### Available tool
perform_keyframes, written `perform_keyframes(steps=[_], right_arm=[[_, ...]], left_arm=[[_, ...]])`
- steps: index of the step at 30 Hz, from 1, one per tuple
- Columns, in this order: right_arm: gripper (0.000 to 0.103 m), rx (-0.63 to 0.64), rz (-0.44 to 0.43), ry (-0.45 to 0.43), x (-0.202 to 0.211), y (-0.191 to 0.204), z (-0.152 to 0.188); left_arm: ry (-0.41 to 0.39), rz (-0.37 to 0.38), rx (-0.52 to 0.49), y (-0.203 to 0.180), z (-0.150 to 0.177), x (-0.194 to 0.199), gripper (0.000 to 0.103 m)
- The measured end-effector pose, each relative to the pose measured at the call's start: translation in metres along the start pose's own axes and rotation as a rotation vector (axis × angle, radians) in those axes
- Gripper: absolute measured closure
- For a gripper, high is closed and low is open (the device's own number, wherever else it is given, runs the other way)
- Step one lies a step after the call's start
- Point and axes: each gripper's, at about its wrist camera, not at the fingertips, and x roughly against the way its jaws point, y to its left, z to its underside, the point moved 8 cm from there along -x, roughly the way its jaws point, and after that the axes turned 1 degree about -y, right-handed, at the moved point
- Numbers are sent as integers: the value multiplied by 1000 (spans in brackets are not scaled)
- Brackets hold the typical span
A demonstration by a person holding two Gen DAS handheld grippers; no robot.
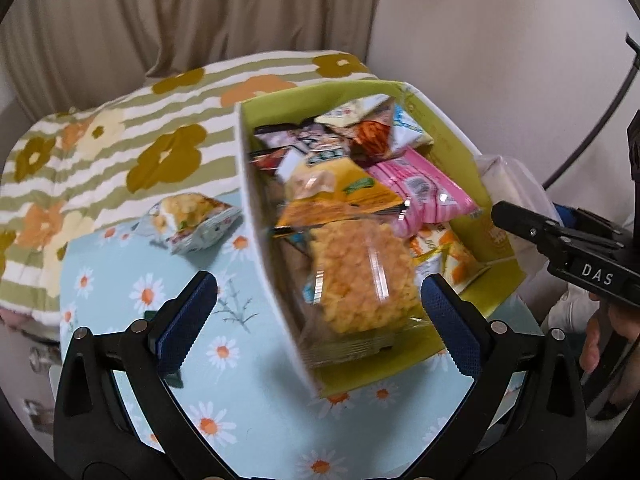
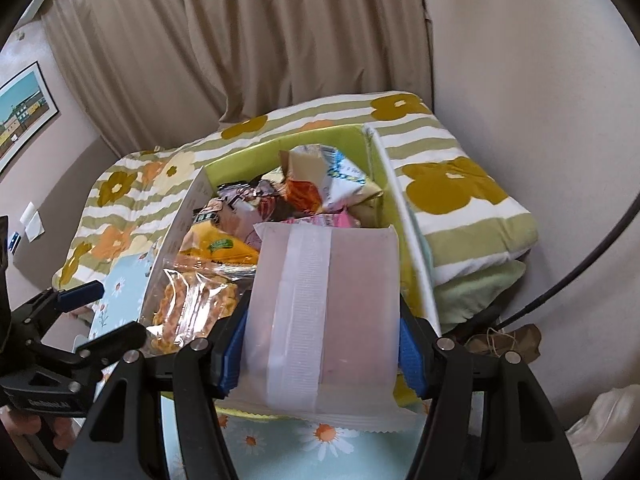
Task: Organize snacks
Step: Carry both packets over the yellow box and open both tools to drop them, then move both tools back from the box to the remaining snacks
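Note:
A green-lined cardboard box (image 1: 468, 148) full of snack packets stands on the daisy-print table. A clear pack of yellow puffed snacks (image 1: 360, 276) lies on top near its front. My left gripper (image 1: 318, 300) is open and empty, just in front of the box. One snack packet (image 1: 192, 220) lies loose on the table left of the box. My right gripper (image 2: 320, 336) is shut on a pale pink packet (image 2: 324, 308), seam side up, held over the near end of the box (image 2: 404, 208). The left gripper (image 2: 100, 312) shows at the left of the right wrist view.
The daisy-print tablecloth (image 1: 248, 408) covers the table. A flower-striped quilt (image 1: 100, 152) lies folded behind and beside the box, also in the right wrist view (image 2: 460, 192). Beige curtains (image 2: 240, 40) hang behind. A white plastic bag (image 1: 516, 184) sits right of the box.

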Motion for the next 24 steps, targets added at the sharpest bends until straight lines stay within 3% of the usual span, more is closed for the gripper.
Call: perform_keyframes(steps=[5,7,9,10,16,24], right_arm=[[44,-10,5,24,-13,2,3],[38,18,33,19,-16,1,1],[8,65,62,-18,-9,1,-4],[6,74,59,-39,-3,1,-7],[6,57,29,-76,20,1,-11],[5,152,-34,-81,33,33,-10]], left_arm=[[-12,-33,58,23,3,11,2],[-15,-49,72,30,5,14,2],[-17,-64,88,40,7,21,2],[-21,-67,99,43,8,24,2],[-47,-90,166,68,23,47,2],[-60,-132,242,93,47,64,2]])
